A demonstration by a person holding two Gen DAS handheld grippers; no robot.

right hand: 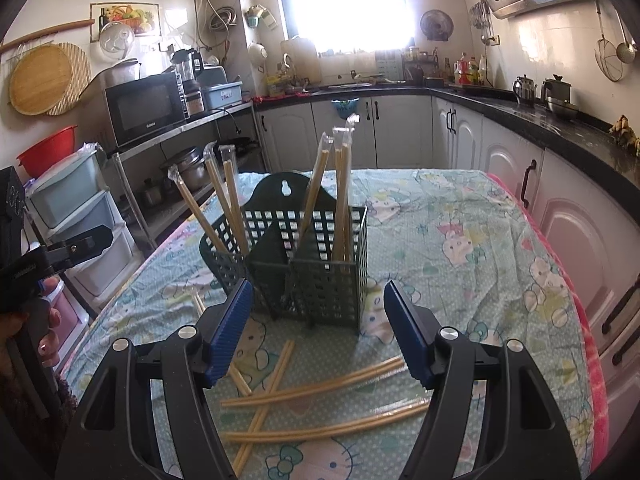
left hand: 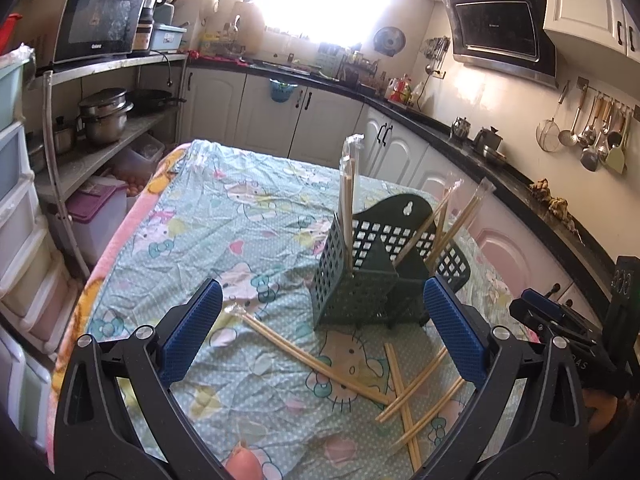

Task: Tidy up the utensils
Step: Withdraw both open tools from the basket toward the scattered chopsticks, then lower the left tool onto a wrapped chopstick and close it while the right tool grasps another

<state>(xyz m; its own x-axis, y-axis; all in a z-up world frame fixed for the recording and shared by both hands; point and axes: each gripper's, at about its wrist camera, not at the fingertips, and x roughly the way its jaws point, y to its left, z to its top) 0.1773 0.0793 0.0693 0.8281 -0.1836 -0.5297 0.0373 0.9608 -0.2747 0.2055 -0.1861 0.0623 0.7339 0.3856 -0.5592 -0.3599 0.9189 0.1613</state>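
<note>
A dark green perforated utensil holder (left hand: pixel 360 280) stands on the table with several wrapped chopstick pairs upright in its compartments (left hand: pixel 347 192). It also shows in the right wrist view (right hand: pixel 316 272). Several more wrapped chopstick pairs lie crossed on the cloth in front of it (left hand: pixel 400 392) (right hand: pixel 320 392). My left gripper (left hand: pixel 320 328) is open and empty, above the loose chopsticks. My right gripper (right hand: pixel 318 332) is open and empty, just in front of the holder. The right gripper shows at the right edge of the left view (left hand: pixel 552 320).
The table has a light green cartoon-print cloth (left hand: pixel 240 224) with a pink edge. White cabinets under a black counter (left hand: pixel 460 140) run behind and to the right. A metal shelf with pots and a microwave (left hand: pixel 100 20) and plastic drawers (right hand: pixel 72 216) stand to the left.
</note>
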